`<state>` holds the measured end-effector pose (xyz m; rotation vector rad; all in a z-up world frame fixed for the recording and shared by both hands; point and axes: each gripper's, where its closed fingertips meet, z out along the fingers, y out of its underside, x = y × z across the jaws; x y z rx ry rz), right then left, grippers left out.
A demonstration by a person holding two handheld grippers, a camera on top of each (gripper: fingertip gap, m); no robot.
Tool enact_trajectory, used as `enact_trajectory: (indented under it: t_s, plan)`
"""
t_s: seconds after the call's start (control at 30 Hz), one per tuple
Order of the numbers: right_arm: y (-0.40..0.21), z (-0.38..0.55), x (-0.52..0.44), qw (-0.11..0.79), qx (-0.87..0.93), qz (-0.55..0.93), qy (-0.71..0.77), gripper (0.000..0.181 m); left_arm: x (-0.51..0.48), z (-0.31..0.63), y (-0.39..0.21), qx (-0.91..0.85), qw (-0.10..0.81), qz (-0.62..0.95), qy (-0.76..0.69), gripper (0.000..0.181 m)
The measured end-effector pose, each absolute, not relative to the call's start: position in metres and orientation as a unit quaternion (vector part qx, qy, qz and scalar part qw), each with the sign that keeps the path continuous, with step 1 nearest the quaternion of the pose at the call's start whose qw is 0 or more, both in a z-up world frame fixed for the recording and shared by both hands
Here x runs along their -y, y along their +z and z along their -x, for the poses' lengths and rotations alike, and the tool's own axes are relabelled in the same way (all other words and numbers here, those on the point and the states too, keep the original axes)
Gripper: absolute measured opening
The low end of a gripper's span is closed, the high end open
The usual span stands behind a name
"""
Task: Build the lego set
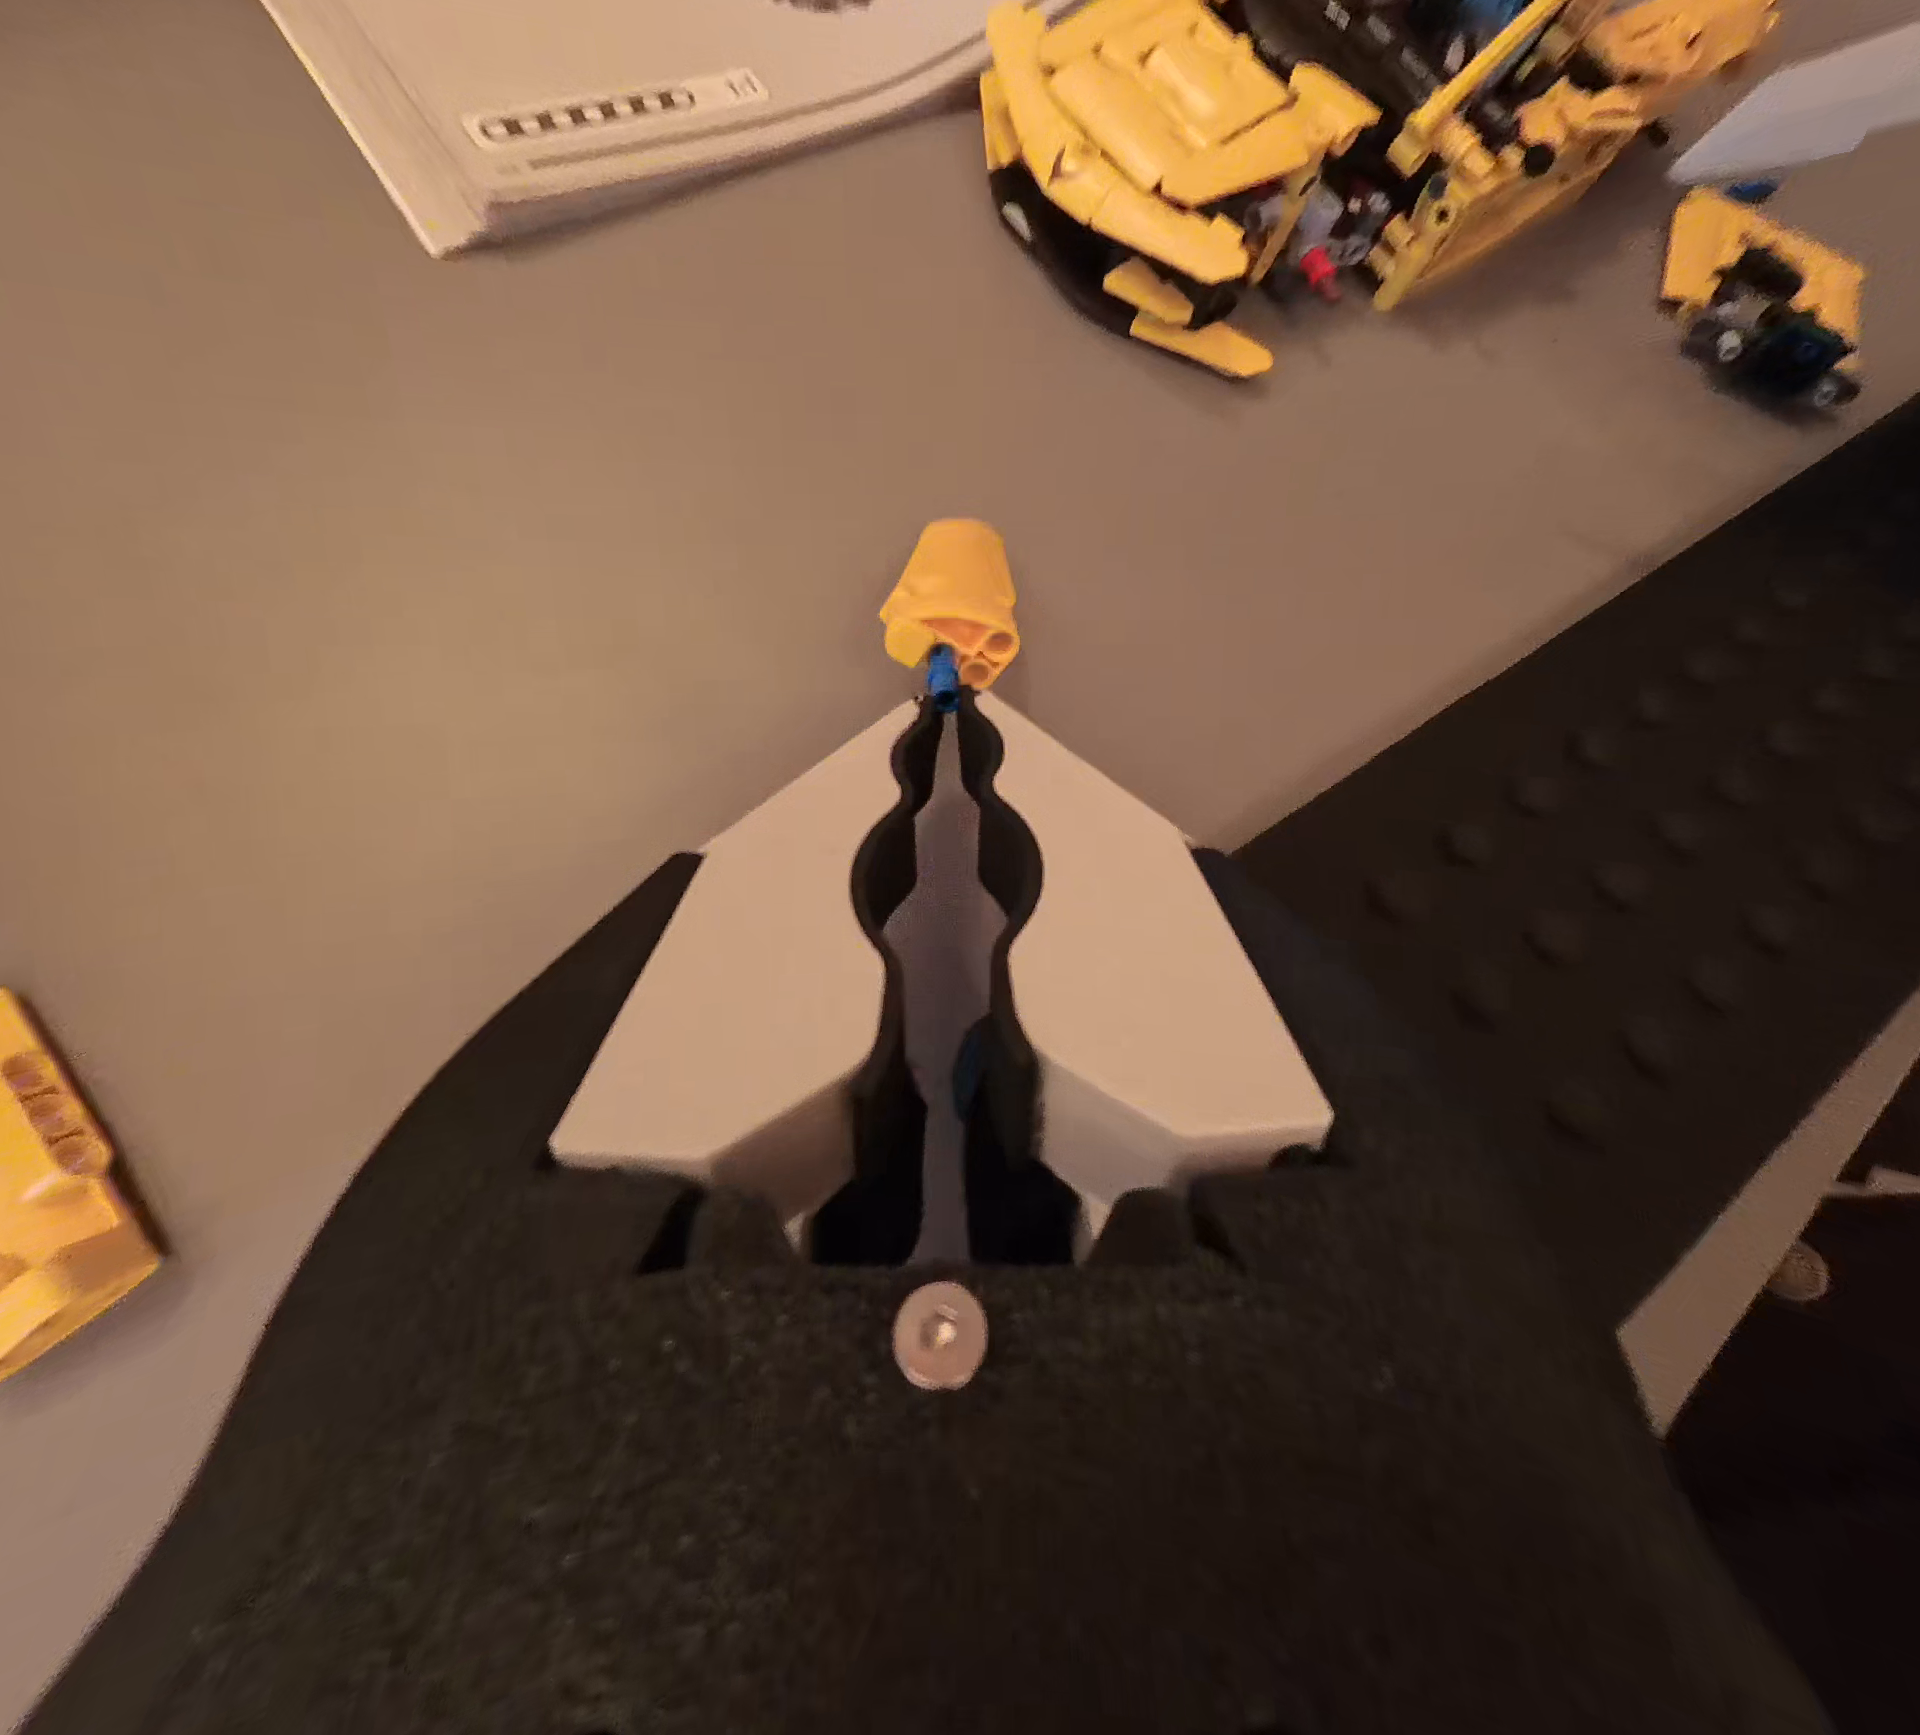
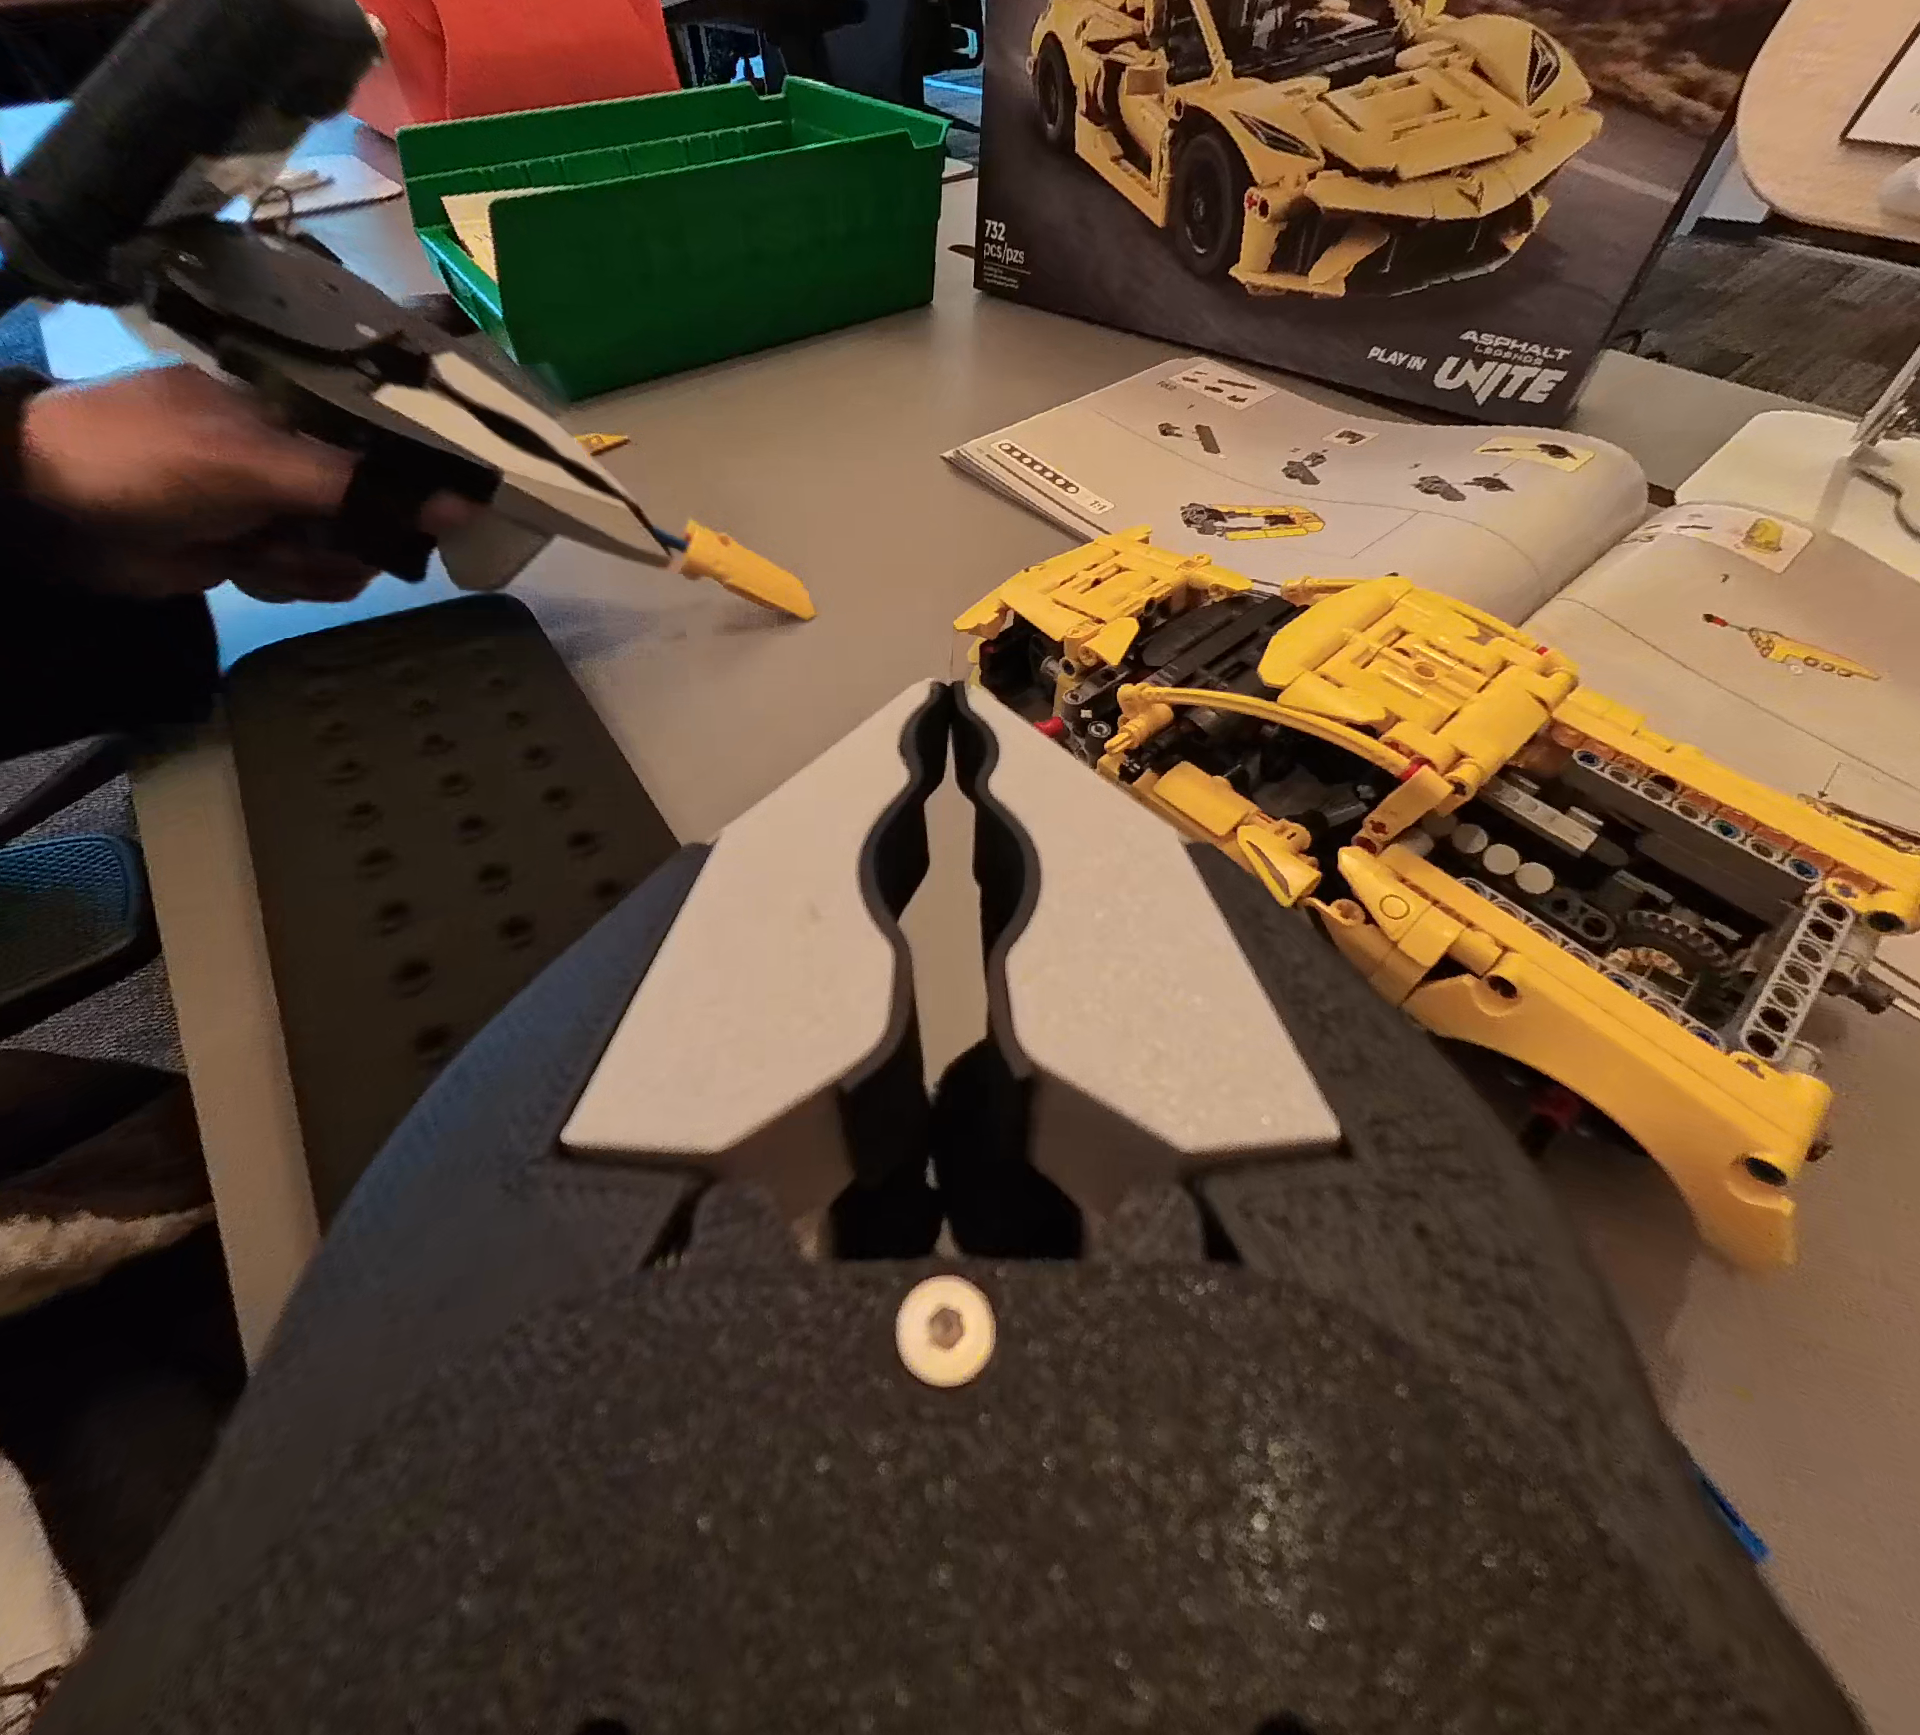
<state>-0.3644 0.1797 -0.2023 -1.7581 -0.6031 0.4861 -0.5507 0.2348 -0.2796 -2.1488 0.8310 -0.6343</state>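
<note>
My left gripper (image 1: 943,706) is shut on a small blue pin (image 1: 943,675) that sticks out of a yellow wedge-shaped panel piece (image 1: 954,594), held just above the grey table. In the right wrist view the left gripper (image 2: 665,542) holds the same yellow piece (image 2: 748,579) with its tip near the table. The part-built yellow car (image 1: 1330,85) sits at the far right; in the right wrist view the car (image 2: 1455,844) lies just right of my right gripper (image 2: 951,698). The right gripper is shut and empty, its tips beside the car's end.
An open instruction booklet (image 1: 644,2) lies at the back, also in the right wrist view (image 2: 1299,480). A green bin (image 2: 675,220) and the set's box (image 2: 1403,96) stand behind. A black perforated mat (image 2: 436,854) lies at the left. Loose yellow sub-assemblies (image 1: 1756,303) (image 1: 62,1186) lie nearby. Spacing between my two grippers at the tips: around 20 cm.
</note>
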Motion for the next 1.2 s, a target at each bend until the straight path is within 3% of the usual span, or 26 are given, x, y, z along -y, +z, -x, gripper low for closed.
enact_trajectory:
  t_s: [0.1,0.23,0.63,0.77,0.83,0.93,1.07,1.2]
  plan:
    - [-0.203,0.365,-0.18,0.571,0.257,0.751,0.208,0.0,-0.235,0.549,-0.284,-0.333,0.368,0.833,-0.244,0.003]
    - [-0.204,0.366,-0.18,0.569,0.261,0.752,0.207,0.0,-0.234,0.554,-0.284,-0.345,0.367,0.827,-0.249,0.021]
    - [-0.206,0.368,-0.18,0.566,0.266,0.753,0.203,0.0,-0.246,0.55,-0.291,-0.444,0.364,0.778,-0.255,0.042]
    - [-0.205,0.367,-0.181,0.568,0.262,0.753,0.203,0.0,-0.251,0.542,-0.3,-0.464,0.336,0.78,-0.253,0.041]
    - [-0.205,0.367,-0.181,0.568,0.262,0.754,0.202,0.0,-0.255,0.54,-0.301,-0.468,0.341,0.779,-0.24,0.026]
    - [-0.204,0.366,-0.182,0.569,0.261,0.753,0.202,0.0,-0.253,0.534,-0.297,-0.485,0.336,0.777,-0.218,0.025]
    - [-0.193,0.358,-0.181,0.571,0.234,0.75,0.24,0.0,-0.227,0.477,-0.228,-0.518,0.454,0.694,-0.209,0.025]
    - [-0.176,0.321,-0.182,0.586,0.201,0.75,0.232,0.0,-0.194,0.408,-0.217,-0.535,0.485,0.68,-0.13,0.025]
